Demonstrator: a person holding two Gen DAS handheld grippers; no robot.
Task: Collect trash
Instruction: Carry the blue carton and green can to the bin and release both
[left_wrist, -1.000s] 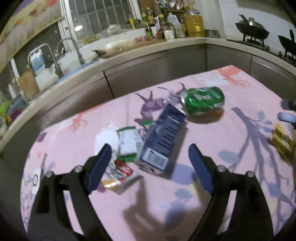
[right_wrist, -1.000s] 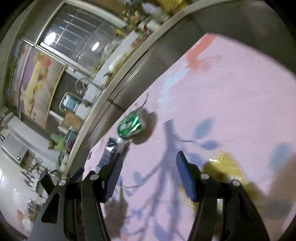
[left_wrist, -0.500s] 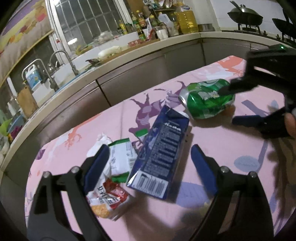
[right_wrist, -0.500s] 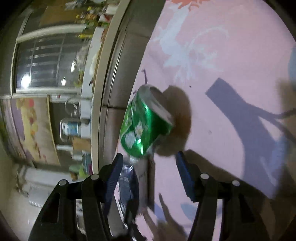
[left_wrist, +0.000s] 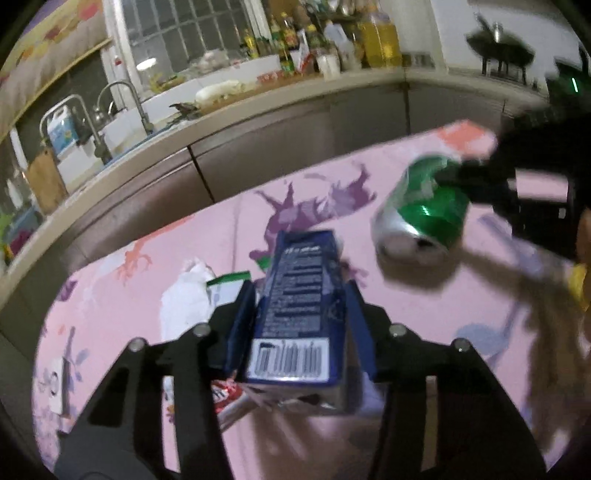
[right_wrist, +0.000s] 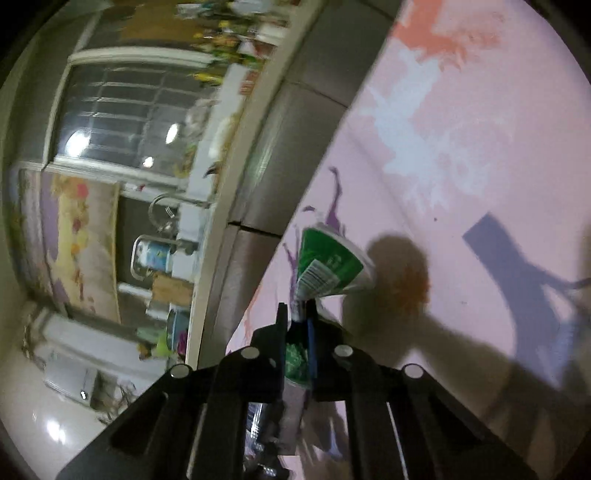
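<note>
The blue carton (left_wrist: 299, 306) is clamped across its width by the left claw (left_wrist: 301, 325), and the crushed green can (left_wrist: 421, 218) is pinched by its rim in the right claw (right_wrist: 297, 332), both seemingly lifted off the pink desk (left_wrist: 424, 317) for disposal. Wrappers (left_wrist: 225, 395) beneath the carton are largely hidden, no bin is seen, and the can is blurred.

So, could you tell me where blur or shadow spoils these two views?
Left wrist view: the blue carton in the left gripper is fairly sharp, while the green can and right gripper smear. Right wrist view: the background streaks, and a heavy shadow falls on the pink tablecloth beside the can.
</note>
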